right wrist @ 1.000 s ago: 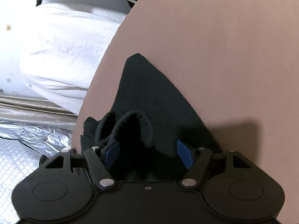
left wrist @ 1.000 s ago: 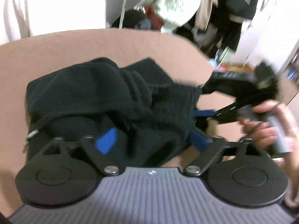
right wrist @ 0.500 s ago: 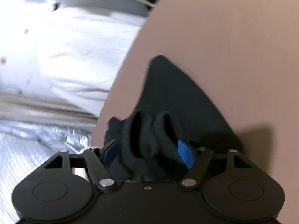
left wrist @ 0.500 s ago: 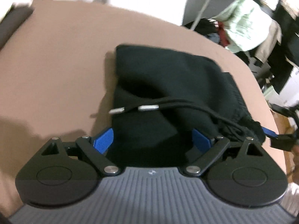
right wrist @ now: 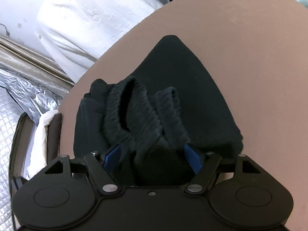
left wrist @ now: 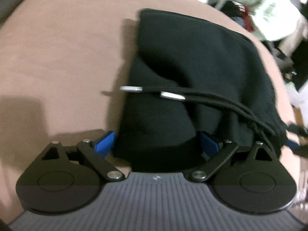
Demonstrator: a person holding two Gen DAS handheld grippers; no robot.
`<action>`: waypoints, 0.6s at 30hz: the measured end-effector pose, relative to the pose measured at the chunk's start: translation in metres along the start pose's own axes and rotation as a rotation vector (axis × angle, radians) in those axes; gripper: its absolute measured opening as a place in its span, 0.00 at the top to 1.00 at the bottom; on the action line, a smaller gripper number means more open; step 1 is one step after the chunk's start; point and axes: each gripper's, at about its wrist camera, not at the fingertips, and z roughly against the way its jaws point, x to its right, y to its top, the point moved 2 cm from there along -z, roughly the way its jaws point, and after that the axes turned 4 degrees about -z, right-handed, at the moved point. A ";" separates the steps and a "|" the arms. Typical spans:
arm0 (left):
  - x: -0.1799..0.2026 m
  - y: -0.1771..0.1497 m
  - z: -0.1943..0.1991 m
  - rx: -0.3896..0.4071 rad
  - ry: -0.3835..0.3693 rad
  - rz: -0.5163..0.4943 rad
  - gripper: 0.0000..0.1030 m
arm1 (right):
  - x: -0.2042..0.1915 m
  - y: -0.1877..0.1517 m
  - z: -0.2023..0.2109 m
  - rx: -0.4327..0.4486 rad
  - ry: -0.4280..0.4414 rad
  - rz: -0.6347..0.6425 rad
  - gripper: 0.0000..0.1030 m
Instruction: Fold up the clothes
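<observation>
Two grippers over one black garment [left wrist: 192, 61], which lies bunched on a round pinkish-brown tabletop [left wrist: 57, 48], toward its edge. Left gripper [left wrist: 157, 144]: jaws wide, blue pads either side of the garment's near fold; can't tell if pads press, looks loose. Drawstring [left wrist: 221, 100] w/ two silver tips lies across the fabric. Right gripper [right wrist: 152, 156]: jaws wide, ribbed waistband [right wrist: 134, 111] bunched between pads, grip unclear. Room: white bedding [right wrist: 86, 19] beyond table edge, silver foil sheet [right wrist: 23, 88] on floor, dark chair w/ white cloth [right wrist: 40, 130] at table's side, clutter of clothes [left wrist: 269, 15] in bg, blurry.
</observation>
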 end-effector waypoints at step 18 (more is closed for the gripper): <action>0.006 -0.003 0.007 0.020 -0.010 0.007 0.13 | 0.007 -0.044 -0.024 -0.132 0.156 -0.116 0.26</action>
